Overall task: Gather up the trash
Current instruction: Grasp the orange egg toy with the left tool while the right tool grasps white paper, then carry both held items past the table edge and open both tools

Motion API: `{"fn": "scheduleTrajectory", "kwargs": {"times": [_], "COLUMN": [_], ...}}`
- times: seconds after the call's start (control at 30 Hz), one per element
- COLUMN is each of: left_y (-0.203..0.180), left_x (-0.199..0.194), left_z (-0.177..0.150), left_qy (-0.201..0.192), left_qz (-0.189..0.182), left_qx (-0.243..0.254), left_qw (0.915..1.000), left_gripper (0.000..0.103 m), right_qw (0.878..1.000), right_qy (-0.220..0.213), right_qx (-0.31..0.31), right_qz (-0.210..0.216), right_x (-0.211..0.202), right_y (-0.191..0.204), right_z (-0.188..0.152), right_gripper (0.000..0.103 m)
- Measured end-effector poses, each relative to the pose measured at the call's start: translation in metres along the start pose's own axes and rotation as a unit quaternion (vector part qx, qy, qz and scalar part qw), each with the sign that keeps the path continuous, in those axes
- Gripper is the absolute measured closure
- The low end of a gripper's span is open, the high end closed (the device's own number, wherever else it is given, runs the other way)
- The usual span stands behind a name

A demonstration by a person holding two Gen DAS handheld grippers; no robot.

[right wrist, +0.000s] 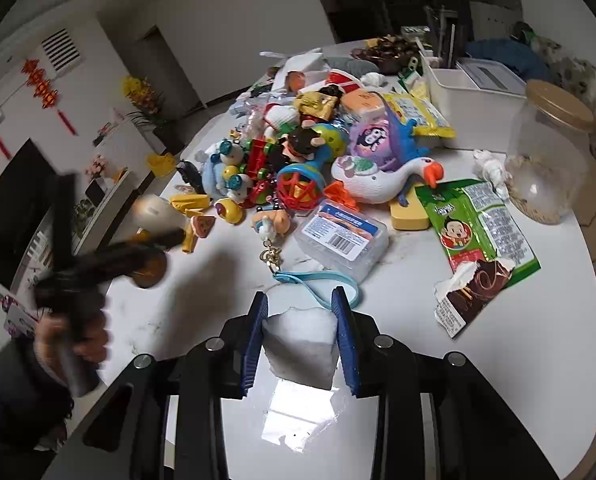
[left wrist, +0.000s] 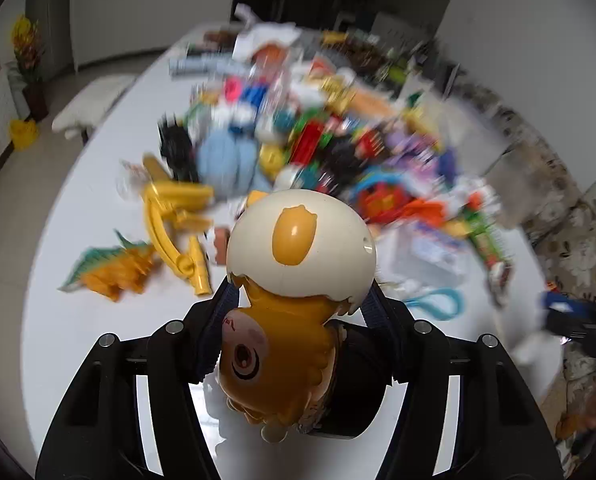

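An egg-shell toy figure [left wrist: 294, 300] sits clamped in the half-open left claw [left wrist: 298, 300]; the narrower right claw [right wrist: 299, 300] pinches white tissue [right wrist: 301, 344].

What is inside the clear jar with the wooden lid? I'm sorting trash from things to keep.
The clear jar holds a shallow layer of pale, grainy material at the bottom; the rest looks empty. What the material is cannot be told. The wooden lid hides the mouth.

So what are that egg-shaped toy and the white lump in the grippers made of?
The egg-shaped toy looks like hard, glossy plastic: it shows sharp highlights and a moulded seam. The white lump looks like crumpled tissue or soft foam, matte and uneven; which one is hard to tell.
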State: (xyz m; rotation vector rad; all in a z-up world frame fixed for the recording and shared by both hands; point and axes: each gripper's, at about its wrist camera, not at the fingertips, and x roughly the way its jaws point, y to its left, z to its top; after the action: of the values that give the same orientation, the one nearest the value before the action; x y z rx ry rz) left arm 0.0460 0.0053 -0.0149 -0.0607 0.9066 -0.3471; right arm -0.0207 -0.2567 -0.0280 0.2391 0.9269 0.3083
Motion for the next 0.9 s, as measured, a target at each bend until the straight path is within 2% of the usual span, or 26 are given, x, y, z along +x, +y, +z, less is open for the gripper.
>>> {"fn": "scheduleTrajectory", "kwargs": {"times": [0.1,0.2,0.27,0.37,0.47,0.53,0.6,0.63,0.67,0.7,0.77,0.83,0.9], "left_y": [-0.015,-0.032,-0.049,-0.062,-0.076,-0.083,-0.09,-0.092,-0.092,-0.091,-0.089,-0.082,-0.076], "left_x": [-0.044,-0.08,-0.096,-0.11,-0.107,-0.099,-0.084,-0.075,-0.069,-0.062,-0.053,-0.051,-0.055], "left_z": [-0.005,-0.021,-0.038,-0.071,-0.116,-0.141,-0.173,-0.185,-0.196,-0.205,-0.217,-0.213,-0.202], "left_qy": [-0.03,-0.036,-0.018,0.02,0.079,0.111,0.15,0.165,0.177,0.187,0.197,0.195,0.177], "left_qz": [-0.009,-0.026,-0.036,-0.056,-0.076,-0.075,-0.091,-0.087,-0.09,-0.091,-0.078,-0.078,-0.077], "left_qx": [0.025,0.046,0.063,0.075,0.083,0.097,0.115,0.124,0.129,0.134,0.135,0.124,0.118], "left_qw": [0.9992,0.998,0.9972,0.9954,0.9904,0.9862,0.9777,0.9746,0.9714,0.9689,0.9679,0.9698,0.9739], "left_gripper": [0.042,0.042,0.042,0.042,0.042,0.042,0.042,0.04,0.028,0.023,0.021,0.022,0.021], "right_qw": [0.999,0.997,0.994,0.984,0.971,0.96,0.95,0.946,0.94,0.935,0.93,0.935,0.947], "right_qy": [0.01,0.034,0.056,0.115,0.177,0.214,0.248,0.257,0.275,0.291,0.305,0.29,0.252], "right_qx": [-0.02,-0.051,-0.066,-0.09,-0.117,-0.125,-0.139,-0.145,-0.153,-0.161,-0.172,-0.176,-0.173], "right_qz": [0.027,0.056,0.073,0.098,0.114,0.128,0.132,0.131,0.13,0.121,0.108,0.103,0.099], "right_x": [-0.01,-0.027,-0.038,-0.048,-0.046,-0.035,-0.019,-0.012,-0.002,0.007,0.012,0.006,-0.004], "right_y": [0.009,0.018,0.022,0.026,0.029,0.028,0.026,0.026,0.024,0.022,0.019,0.018,0.018], "right_z": [-0.005,-0.02,-0.035,-0.069,-0.107,-0.131,-0.154,-0.163,-0.175,-0.185,-0.194,-0.184,-0.16], "right_gripper": [0.07,0.07,0.07,0.069,0.069,0.068,0.062,0.059,0.044,0.039,0.04,0.04,0.041]}}
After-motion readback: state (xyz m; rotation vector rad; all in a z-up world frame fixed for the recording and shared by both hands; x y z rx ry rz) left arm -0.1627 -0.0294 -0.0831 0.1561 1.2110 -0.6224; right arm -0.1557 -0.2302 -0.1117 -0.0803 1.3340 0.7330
